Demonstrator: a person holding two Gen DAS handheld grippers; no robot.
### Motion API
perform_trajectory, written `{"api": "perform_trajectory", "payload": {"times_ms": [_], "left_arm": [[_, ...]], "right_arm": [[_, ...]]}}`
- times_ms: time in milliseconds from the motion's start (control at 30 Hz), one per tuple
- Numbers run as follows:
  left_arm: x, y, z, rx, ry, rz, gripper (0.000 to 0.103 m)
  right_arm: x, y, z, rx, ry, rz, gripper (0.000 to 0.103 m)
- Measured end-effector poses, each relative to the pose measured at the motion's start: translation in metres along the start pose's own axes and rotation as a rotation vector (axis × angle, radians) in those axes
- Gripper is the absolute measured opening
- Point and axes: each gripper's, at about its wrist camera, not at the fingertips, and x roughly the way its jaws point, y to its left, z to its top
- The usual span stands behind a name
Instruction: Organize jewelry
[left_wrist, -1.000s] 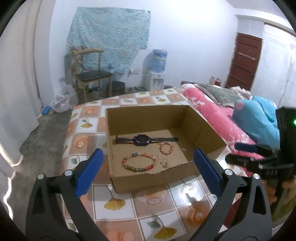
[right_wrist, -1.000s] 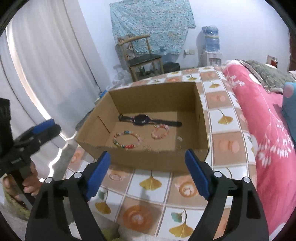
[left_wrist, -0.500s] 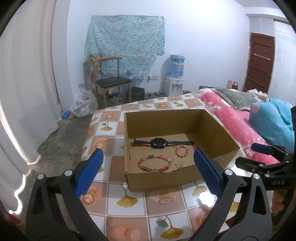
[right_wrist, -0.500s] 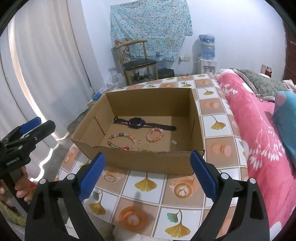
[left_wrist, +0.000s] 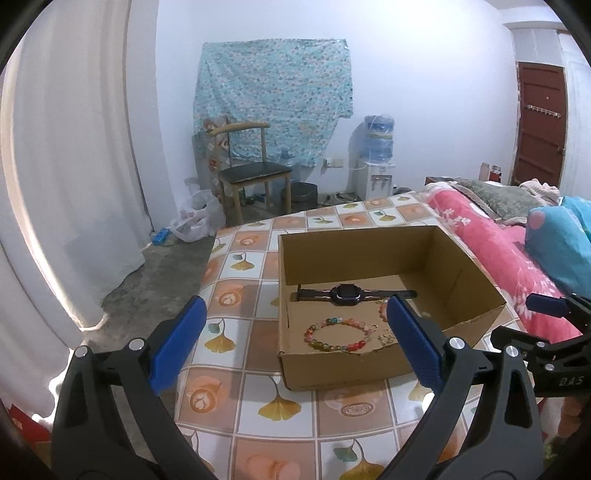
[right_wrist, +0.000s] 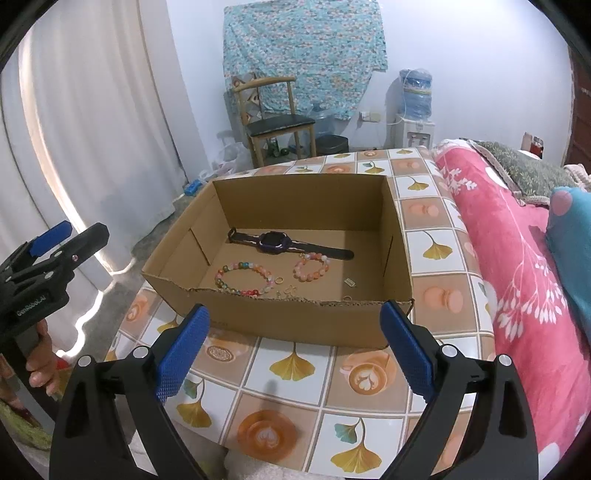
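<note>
An open cardboard box (right_wrist: 295, 325) stands on the tiled tablecloth. On its floor lie a black watch (right_wrist: 275, 242), a large multicoloured bead bracelet (right_wrist: 243, 278), a small pink bead bracelet (right_wrist: 311, 266) and a few tiny rings (right_wrist: 279, 280). My right gripper (right_wrist: 295, 312) is open just in front of the box's near wall, nothing between its blue pads. My left gripper (left_wrist: 294, 306) is open too, near the box's (left_wrist: 332, 369) left front corner. Its right finger hides part of the small bracelet (left_wrist: 382, 310). The watch (left_wrist: 347, 293) and large bracelet (left_wrist: 334, 334) show between its fingers.
The table (right_wrist: 295, 369) ends close behind the box and at my left. A bed with a pink blanket (right_wrist: 517, 277) and a blue pillow (right_wrist: 572, 240) lines the right side. A chair (right_wrist: 277, 122), a water dispenser (right_wrist: 415, 110) and a white curtain (right_wrist: 92, 129) stand further off.
The left wrist view has swung up and to the left, so the box now sits lower right in it. The right gripper's jaws spread slightly wider and drew back a little.
</note>
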Motion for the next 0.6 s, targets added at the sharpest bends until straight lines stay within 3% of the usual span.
{"api": "perform_trajectory", "payload": {"times_ms": [600], "left_arm": [[0.0013, 0.0038, 0.0019, -0.027, 0.038, -0.018, 0.095]], "right_arm": [[-0.0022, 0.0006, 0.0026, 0.004, -0.007, -0.007, 0.091]]}}
